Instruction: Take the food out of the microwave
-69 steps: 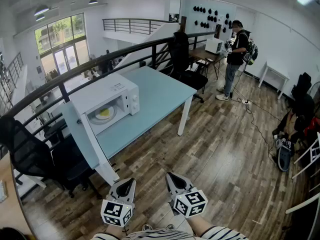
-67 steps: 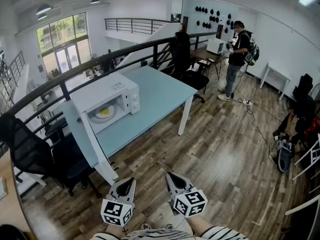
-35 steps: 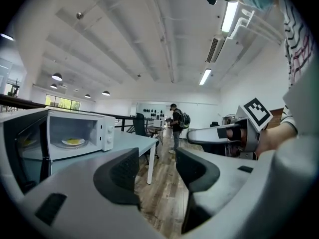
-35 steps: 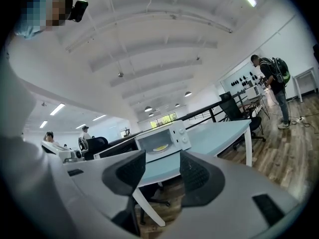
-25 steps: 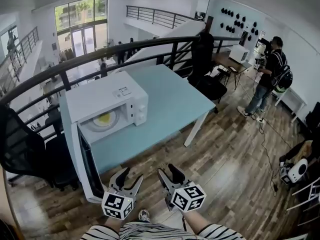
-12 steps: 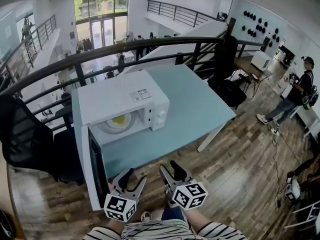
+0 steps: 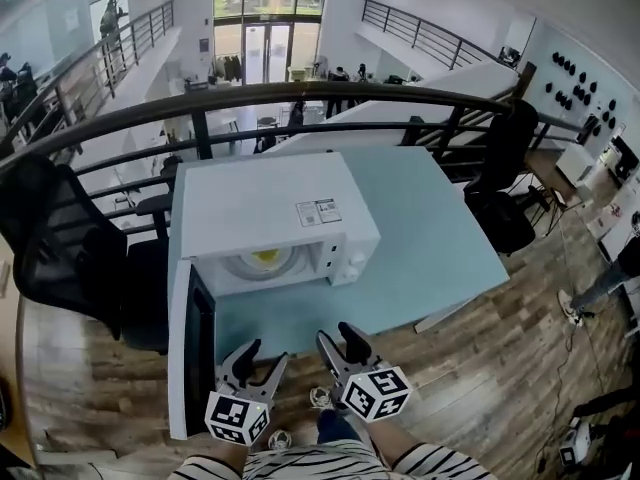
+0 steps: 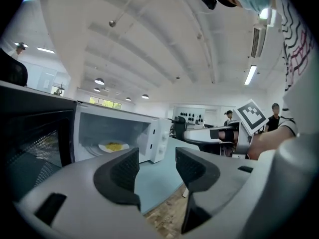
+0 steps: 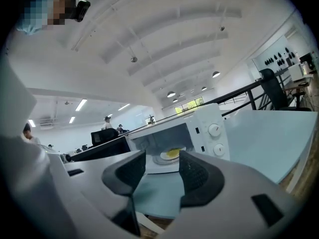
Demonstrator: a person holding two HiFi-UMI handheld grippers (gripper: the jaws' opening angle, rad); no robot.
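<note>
Head view: white microwave (image 7: 270,213) stands on the pale blue surface (image 7: 440,238). Its door (image 7: 180,353) is swung wide open, toward 7 o'clock of the oven body.

Task item: yellow food (image 7: 266,259) sits on a pale plate (image 7: 243,266) in the middle of the cavity (kind not resolvable at this range, possibly egg).

Left tool (image 7: 262,358) is at 6 o'clock of the cavity, off the near edge of the surface. Its jaws are spread, with nothing between them.

Right tool (image 7: 338,338) is just beside it, at its 3 o'clock. Its jaws are likewise spread and empty.

Both tools are well apart from the food. In the right gripper view the plate lies at 12 o'clock beyond the jaw gap.

Black chair (image 7: 60,238) at 9 o'clock of the microwave.
</note>
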